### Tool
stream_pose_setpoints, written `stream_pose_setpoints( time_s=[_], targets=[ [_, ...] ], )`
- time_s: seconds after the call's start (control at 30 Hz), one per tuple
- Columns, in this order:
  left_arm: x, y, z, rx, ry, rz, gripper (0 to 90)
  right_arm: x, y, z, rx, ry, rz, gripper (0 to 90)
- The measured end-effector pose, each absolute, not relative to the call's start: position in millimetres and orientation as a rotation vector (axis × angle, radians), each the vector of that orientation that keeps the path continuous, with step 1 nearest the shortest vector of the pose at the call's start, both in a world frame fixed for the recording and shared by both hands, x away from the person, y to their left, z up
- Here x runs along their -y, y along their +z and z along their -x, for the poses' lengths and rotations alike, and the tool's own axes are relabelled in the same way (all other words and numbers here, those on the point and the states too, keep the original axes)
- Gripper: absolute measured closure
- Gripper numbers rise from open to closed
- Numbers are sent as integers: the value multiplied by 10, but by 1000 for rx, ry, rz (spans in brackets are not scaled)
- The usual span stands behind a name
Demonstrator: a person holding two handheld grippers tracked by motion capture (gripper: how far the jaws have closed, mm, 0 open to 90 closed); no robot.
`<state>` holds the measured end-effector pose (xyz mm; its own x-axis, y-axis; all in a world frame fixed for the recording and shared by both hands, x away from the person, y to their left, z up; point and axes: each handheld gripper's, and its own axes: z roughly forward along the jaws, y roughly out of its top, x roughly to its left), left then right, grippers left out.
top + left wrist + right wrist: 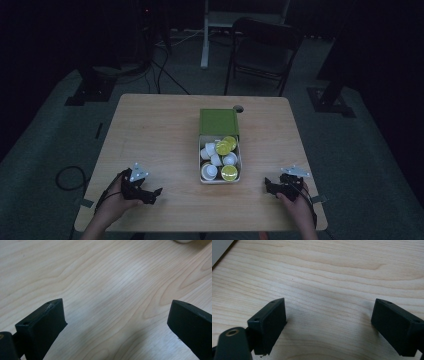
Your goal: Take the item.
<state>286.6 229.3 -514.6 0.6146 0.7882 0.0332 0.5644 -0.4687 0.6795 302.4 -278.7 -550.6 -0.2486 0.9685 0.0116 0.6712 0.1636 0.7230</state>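
A white box (201, 170) with its green lid (218, 121) folded back sits at the table's middle. Inside lie several small white cups (212, 170), some with yellow-green foil tops (229, 173). My left gripper (152, 195) rests low on the table near the front left, held by a hand, its jaws wide apart over bare wood (115, 315). At the front right my right gripper (269, 187) also sits open with nothing between its jaws (328, 315). Both point inward toward the box.
The light wooden table (150, 130) has a round cable hole (238, 108) behind the box. Beyond the table stand a dark folding chair (262, 50) and black stand bases (90, 90). A cable loop (70, 177) lies on the floor at the left.
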Motion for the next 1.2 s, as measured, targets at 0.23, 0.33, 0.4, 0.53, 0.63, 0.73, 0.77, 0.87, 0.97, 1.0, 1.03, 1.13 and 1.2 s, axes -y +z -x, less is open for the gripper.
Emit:
stream_pose_setpoints(
  time_s=[0.23,0.33,0.4,0.53,0.63,0.73,0.77,0.87,0.97,1.0,1.03,1.13,1.2],
  targets=[
    [-2154,-5046,-2891,-1005,446,-2195,18,2787,-5506,-3024,-1988,861,-1550,120],
    [-2082,-5002,-2902,-982,438,-2199,18,2787,-5506,-3024,-1987,861,-1550,120],
    [-2037,-4965,-2901,-967,446,-2204,18,2787,-5506,-3024,-1988,861,-1550,120],
    [-1950,-4879,-2888,-938,456,-2197,18,2787,-5506,-3024,-1987,861,-1550,121],
    [-1896,-4830,-2890,-919,457,-2187,18,2787,-5506,-3024,-1987,861,-1550,120],
    [-1839,-4779,-2901,-903,445,-2178,18,2787,-5506,-3024,-1988,861,-1549,120],
    [-1800,-4746,-2909,-887,437,-2174,19,2787,-5506,-3024,-1988,861,-1550,120],
    [-1759,-4704,-2918,-872,431,-2174,19,2787,-5506,-3024,-1987,861,-1550,120],
    [-1711,-4650,-2936,-852,426,-2168,18,2787,-5506,-3024,-1988,861,-1549,120],
    [-1694,-4631,-2945,-842,428,-2170,19,2787,-5506,-3024,-1987,861,-1550,120],
    [-1677,-4611,-2952,-834,429,-2173,19,2787,-5506,-3024,-1987,861,-1550,120],
    [-1622,-4554,-2972,-808,424,-2177,23,2787,-5506,-3024,-1987,861,-1550,120],
    [-1560,-4512,-2989,-786,412,-2176,35,2787,-5506,-3024,-1987,861,-1550,120]
  ],
)
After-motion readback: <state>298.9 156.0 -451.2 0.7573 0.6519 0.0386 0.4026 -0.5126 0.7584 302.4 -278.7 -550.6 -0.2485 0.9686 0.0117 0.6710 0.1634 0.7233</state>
